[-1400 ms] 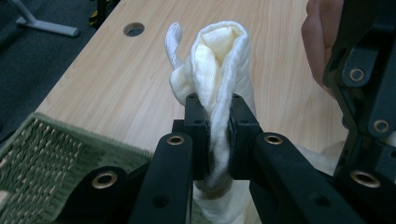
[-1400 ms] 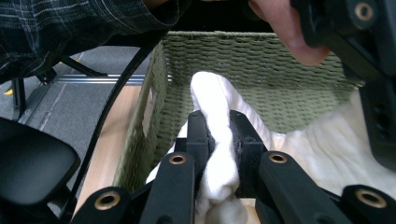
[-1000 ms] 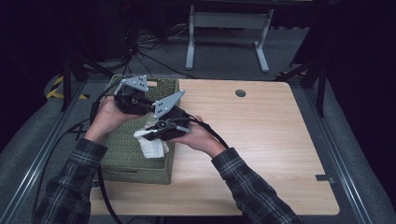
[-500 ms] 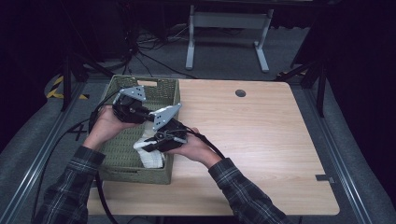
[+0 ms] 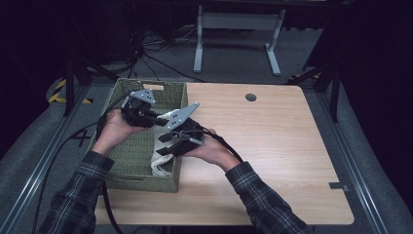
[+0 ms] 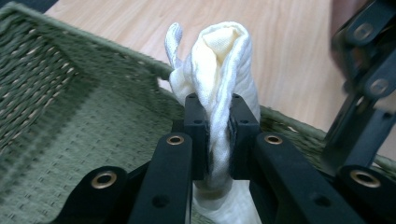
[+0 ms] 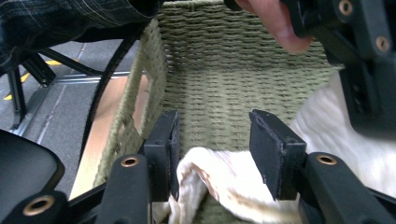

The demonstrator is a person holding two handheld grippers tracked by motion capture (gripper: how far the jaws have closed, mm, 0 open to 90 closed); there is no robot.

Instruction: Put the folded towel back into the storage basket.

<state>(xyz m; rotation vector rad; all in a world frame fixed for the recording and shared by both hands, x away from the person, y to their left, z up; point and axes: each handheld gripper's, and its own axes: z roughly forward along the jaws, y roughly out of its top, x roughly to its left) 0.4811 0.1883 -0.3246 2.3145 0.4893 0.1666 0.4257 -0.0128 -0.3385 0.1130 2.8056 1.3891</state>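
Over the green woven basket (image 5: pixel 127 161) at the bench's left edge, the left tool (image 6: pixel 215 123) is clamped on a fold of white cloth (image 6: pixel 224 70). The cloth hangs down and trails into the basket, directly beneath the right tool (image 7: pixel 215 140) — jaws apart, nearer the loose end.

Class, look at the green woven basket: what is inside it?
Inside the basket lies a white cloth. The left hand-held gripper is shut on a fold of it, and the right hand-held gripper hangs open above it. Whatever lies under the cloth is covered.
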